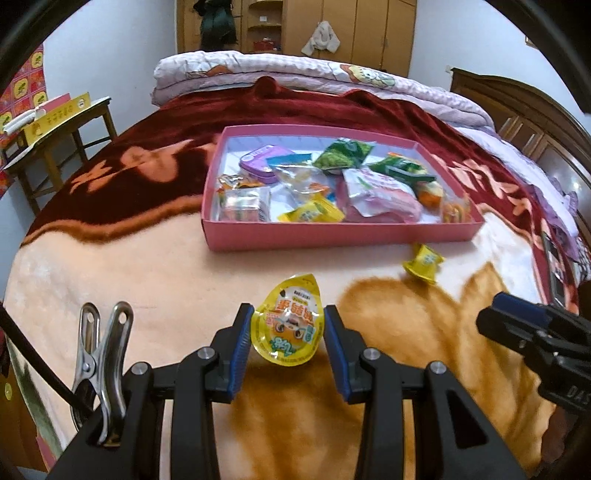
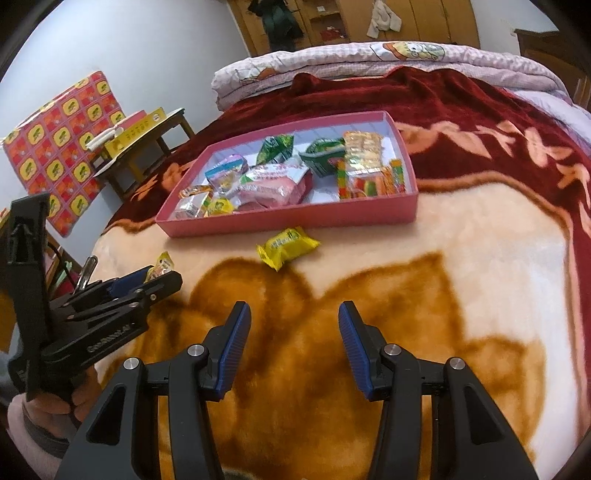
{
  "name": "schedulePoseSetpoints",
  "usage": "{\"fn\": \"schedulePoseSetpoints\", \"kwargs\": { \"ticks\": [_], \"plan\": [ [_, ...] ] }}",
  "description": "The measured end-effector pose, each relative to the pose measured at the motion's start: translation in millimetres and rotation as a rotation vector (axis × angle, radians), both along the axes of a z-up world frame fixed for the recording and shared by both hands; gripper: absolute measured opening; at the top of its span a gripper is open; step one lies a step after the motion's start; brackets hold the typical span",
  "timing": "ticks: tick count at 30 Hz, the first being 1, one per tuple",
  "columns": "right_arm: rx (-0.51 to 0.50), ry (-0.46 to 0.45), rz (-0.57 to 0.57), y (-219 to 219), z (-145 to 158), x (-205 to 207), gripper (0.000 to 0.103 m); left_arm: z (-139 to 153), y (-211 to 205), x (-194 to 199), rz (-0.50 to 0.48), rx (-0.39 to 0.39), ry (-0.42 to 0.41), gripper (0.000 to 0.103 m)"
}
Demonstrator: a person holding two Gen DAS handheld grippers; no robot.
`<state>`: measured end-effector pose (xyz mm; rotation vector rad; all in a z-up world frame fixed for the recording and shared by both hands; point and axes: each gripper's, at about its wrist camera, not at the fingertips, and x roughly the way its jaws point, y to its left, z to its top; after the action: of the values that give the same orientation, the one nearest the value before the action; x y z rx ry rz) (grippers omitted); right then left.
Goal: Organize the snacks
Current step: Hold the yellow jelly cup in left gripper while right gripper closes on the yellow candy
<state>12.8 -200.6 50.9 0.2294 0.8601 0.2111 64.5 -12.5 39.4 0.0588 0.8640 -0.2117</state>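
My left gripper [image 1: 288, 325] is shut on a yellow jelly cup [image 1: 287, 328], held above the blanket; it also shows in the right wrist view [image 2: 162, 266]. A pink tray [image 1: 332, 233] with several snack packets lies ahead on the bed, also seen in the right wrist view [image 2: 288, 218]. A yellow snack packet [image 2: 287, 246] lies on the blanket just in front of the tray, and in the left wrist view [image 1: 423, 263] it is to the right. My right gripper [image 2: 293, 325] is open and empty, low over the blanket behind that packet.
A folded quilt [image 1: 317, 79] lies at the far end of the bed. A wooden side table [image 1: 55, 136] with a yellow box stands to the left. A dark headboard [image 1: 524, 122] runs along the right. A wardrobe [image 1: 354, 26] stands at the back.
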Motion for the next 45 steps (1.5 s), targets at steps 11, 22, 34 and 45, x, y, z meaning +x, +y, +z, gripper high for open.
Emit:
{"fn": "schedulePoseSetpoints", "kwargs": {
  "ticks": [11,22,34,45],
  "plan": [
    [-0.018,0.007,0.024,10,-7,32,0.051,-8,1,6,0.016,-0.009,0.018,0.04],
    [-0.035,0.029,0.04,21,-19,60,0.051,-8,0,6,0.016,-0.007,0.016,0.04],
    [-0.02,-0.006,0.035,20,-23,58,0.05,-8,0,5,0.015,-0.001,0.009,0.04],
    [0.031,-0.023,-0.019,7,-25,55,0.032,-9,0,5,0.014,-0.003,0.009,0.04]
  ]
}}
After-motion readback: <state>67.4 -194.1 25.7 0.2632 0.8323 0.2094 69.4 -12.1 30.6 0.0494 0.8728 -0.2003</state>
